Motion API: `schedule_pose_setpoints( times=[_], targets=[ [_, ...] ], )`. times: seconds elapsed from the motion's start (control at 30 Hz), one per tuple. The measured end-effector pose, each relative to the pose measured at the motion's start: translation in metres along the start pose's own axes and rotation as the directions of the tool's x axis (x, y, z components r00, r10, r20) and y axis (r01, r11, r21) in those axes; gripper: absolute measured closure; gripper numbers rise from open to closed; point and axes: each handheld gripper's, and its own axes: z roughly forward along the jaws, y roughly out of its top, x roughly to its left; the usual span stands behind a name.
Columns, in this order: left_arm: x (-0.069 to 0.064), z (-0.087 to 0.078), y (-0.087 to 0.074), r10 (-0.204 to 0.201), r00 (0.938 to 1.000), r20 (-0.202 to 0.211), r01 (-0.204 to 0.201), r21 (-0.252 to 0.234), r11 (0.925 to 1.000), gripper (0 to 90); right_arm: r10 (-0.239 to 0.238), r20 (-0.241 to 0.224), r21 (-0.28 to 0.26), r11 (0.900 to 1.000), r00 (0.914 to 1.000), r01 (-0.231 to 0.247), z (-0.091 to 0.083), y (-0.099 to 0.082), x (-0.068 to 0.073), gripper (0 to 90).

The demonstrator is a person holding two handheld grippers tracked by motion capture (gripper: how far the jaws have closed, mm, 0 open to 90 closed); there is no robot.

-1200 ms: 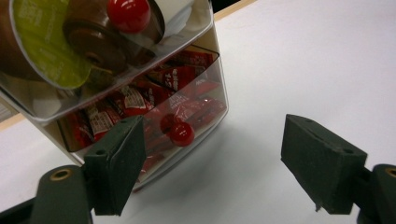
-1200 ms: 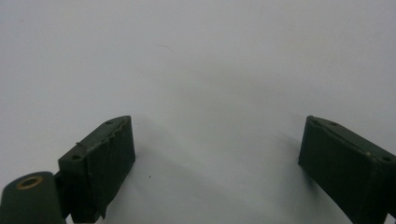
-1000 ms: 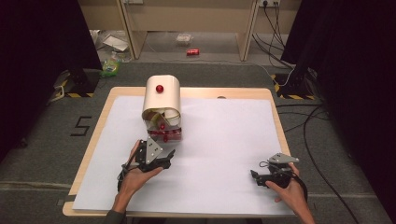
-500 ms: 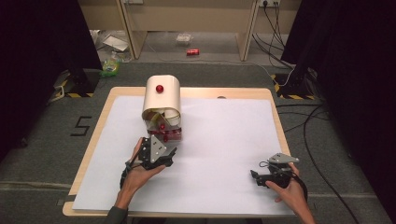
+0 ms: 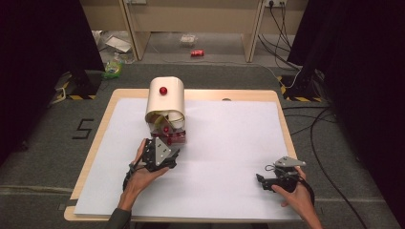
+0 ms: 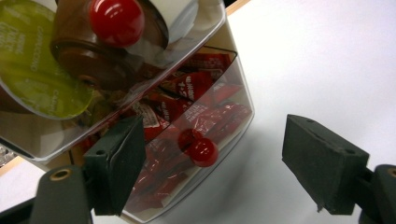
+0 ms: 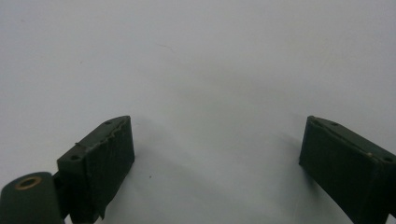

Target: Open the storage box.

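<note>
A cream dispenser [image 5: 165, 99] with a red knob on top stands at the back left of the table. Its clear lower drawer [image 6: 212, 126] holds red sachets and has a small red knob [image 6: 201, 151]. Above it a clear compartment holds coffee pods, one with a green lid [image 6: 35, 60], and has a bigger red knob [image 6: 116, 19]. My left gripper [image 5: 167, 149] is open just in front of the drawer, and in the left gripper view the drawer knob lies between its jaws [image 6: 212, 172]. My right gripper [image 5: 261, 179] is open low over the white sheet at the front right.
A white sheet [image 5: 229, 138] covers most of the wooden table [image 5: 282, 107]. Beyond the far edge lie a red can [image 5: 197, 53] and litter on the floor. Cables [image 5: 329, 143] run along the right side.
My left gripper has moved forward, closer to the dispenser's lower drawer. The right gripper has stayed in place.
</note>
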Motion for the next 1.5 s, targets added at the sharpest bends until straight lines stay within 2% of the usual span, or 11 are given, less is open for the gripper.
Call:
schedule_pose_setpoints(
  times=[0.3, 0.53, 0.77, 1.0, 1.1, 1.2, 1.37, 1.5],
  targets=[
    [-0.0012, 0.0003, 0.0011, 0.046, 0.9989, -0.008, -0.046, 0.0, 0.9989, 20.9, 0.0, 0.0, 0.001, 1.0, 1.0, 0.0, 0.0, 0.0, 0.0, 10.4],
    [-0.0033, 0.001, 0.0014, 0.104, 0.9945, -0.013, -0.104, 0.005, 0.9946, 21.4, -0.001, 0.001, 0.001, 1.0, 1.0, 0.001, 0.0, 0.0, 0.0, 10.4],
    [-0.0027, 0.0021, 0.0015, 0.121, 0.9924, 0.022, -0.121, -0.021, 0.9925, 22.0, -0.001, 0.001, 0.001, 1.0, 1.0, 0.001, 0.0, 0.0, 0.0, 10.3],
    [-0.0013, 0.0023, 0.0009, 0.139, 0.9896, 0.039, -0.137, -0.032, 0.99, 22.2, -0.001, 0.0, 0.001, 1.0, 1.0, 0.001, 0.0, 0.0, 0.0, 10.3],
    [-0.0025, 0.0034, 0.001, 0.162, 0.986, 0.038, -0.161, -0.037, 0.9863, 22.5, -0.001, 0.0, 0.0, 1.0, 1.0, 0.001, 0.0, 0.0, -0.0001, 10.3],
    [-0.0059, 0.0056, 0.0017, 0.203, 0.9788, 0.029, -0.202, -0.034, 0.9788, 22.8, -0.001, 0.0, 0.001, 1.0, 1.0, 0.001, 0.0, 0.0, 0.0, 10.2],
    [-0.0082, 0.0078, 0.0028, 0.242, 0.97, 0.022, -0.242, -0.02, 0.9702, 22.7, -0.001, 0.0, 0.001, 1.0, 1.0, 0.001, 0.0, 0.0, 0.0, 10.3],
    [-0.0081, 0.0093, 0.0016, 0.254, 0.9671, 0.013, -0.254, -0.009, 0.9672, 22.5, -0.002, 0.0, 0.001, 1.0, 1.0, 0.002, 0.0, 0.0, 0.0, 10.3]
  ],
)
